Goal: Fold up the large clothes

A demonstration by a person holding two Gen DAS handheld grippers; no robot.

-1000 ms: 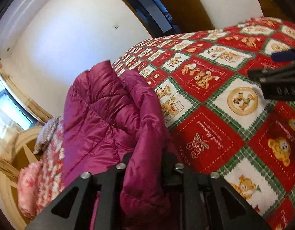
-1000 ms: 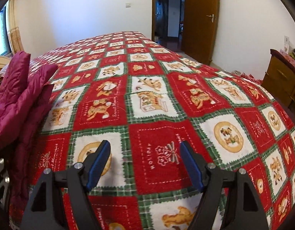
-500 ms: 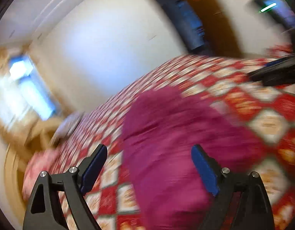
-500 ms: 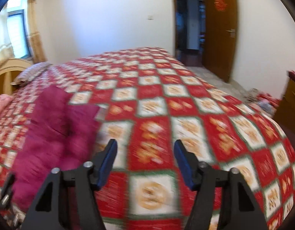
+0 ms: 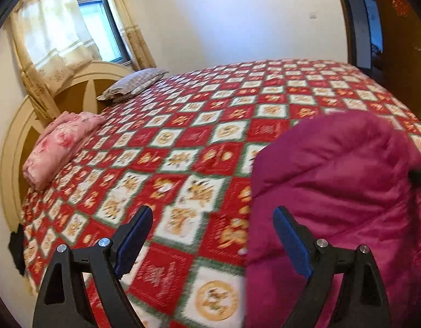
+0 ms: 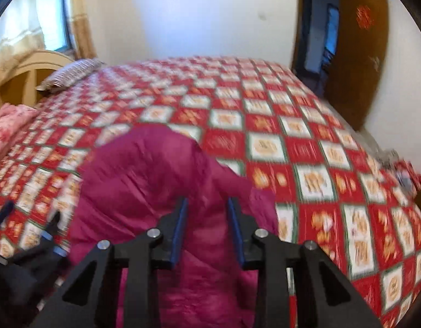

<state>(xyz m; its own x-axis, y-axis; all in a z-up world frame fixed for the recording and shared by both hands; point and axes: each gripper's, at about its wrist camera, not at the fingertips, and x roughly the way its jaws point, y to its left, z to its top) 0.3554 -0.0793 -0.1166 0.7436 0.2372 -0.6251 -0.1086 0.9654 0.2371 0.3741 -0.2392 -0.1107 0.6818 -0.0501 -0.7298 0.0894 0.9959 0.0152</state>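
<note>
A magenta quilted jacket (image 5: 341, 191) lies heaped on the red patchwork bedspread (image 5: 199, 147) near the bed's front edge. My left gripper (image 5: 210, 235) is open and empty, with the jacket just beside its right finger. In the right wrist view the jacket (image 6: 155, 175) fills the lower middle. My right gripper (image 6: 207, 224) hovers over the jacket with its jaws partly open, a narrow gap between the blue pads; nothing is clamped. The left gripper shows at that view's lower left edge (image 6: 27, 235).
A folded pink quilt (image 5: 60, 147) and a striped pillow (image 5: 134, 84) lie by the wooden headboard (image 5: 22, 125) at the left. A curtained window (image 5: 73, 24) is behind. A brown door (image 6: 358, 63) stands open at the right. Bedspread stretches beyond the jacket.
My left gripper let go of the jacket, opened wide and swung left toward the headboard. My right gripper moved left over the jacket and narrowed its jaws.
</note>
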